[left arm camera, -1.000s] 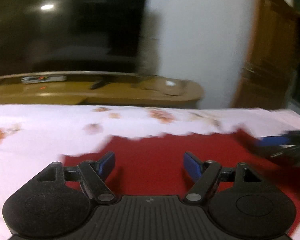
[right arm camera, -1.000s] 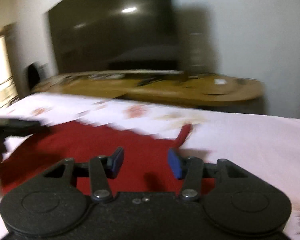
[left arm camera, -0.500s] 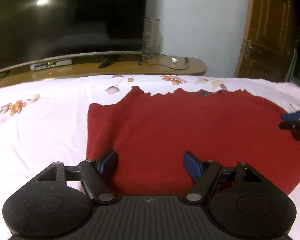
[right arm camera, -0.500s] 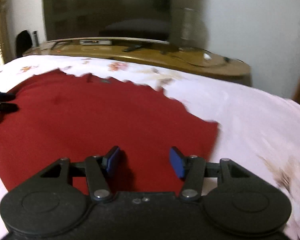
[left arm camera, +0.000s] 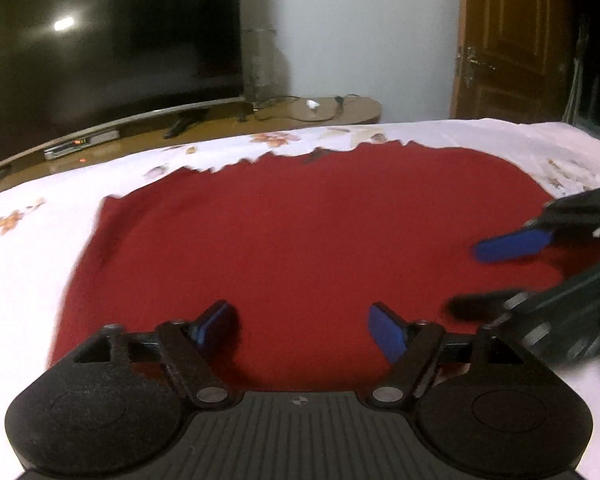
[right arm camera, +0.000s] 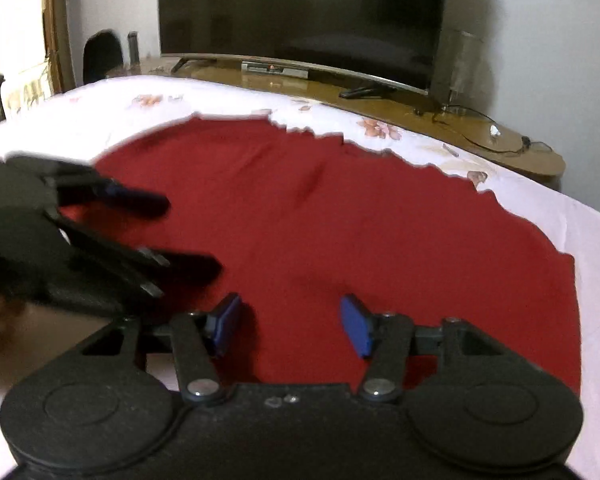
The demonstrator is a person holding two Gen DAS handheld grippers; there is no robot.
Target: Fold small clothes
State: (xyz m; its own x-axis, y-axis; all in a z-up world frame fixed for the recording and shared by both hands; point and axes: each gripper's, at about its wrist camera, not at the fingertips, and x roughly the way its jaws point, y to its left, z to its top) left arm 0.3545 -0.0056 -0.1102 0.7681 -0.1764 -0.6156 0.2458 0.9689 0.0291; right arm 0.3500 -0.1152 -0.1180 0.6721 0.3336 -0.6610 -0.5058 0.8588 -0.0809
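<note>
Directly beneath both grippers, a red garment (left arm camera: 300,232) lies spread flat on a bed (left arm camera: 32,240) covered by a white floral sheet, its near hem just under the fingertips, laid out so an edge can be taken for the first fold. The left gripper (left arm camera: 302,330) hangs over the near hem with its blue pads spread apart and nothing between them; its jaws have just been opening. Just to its right, the right gripper (right arm camera: 290,326) hovers over the same hem, its pads likewise parted around empty air after widening moments ago, the cloth lying below rather than pinched. Each tool shows blurred at the edge of the other's view, the pair close together side by side, apparently positioned to lift the hem at two points. No fold is yet visible in the garment. Beyond the bed's far edge, a television (right arm camera: 300,16) stands on a wooden cabinet (right arm camera: 480,136), with a wooden door (left arm camera: 512,40) further right.
</note>
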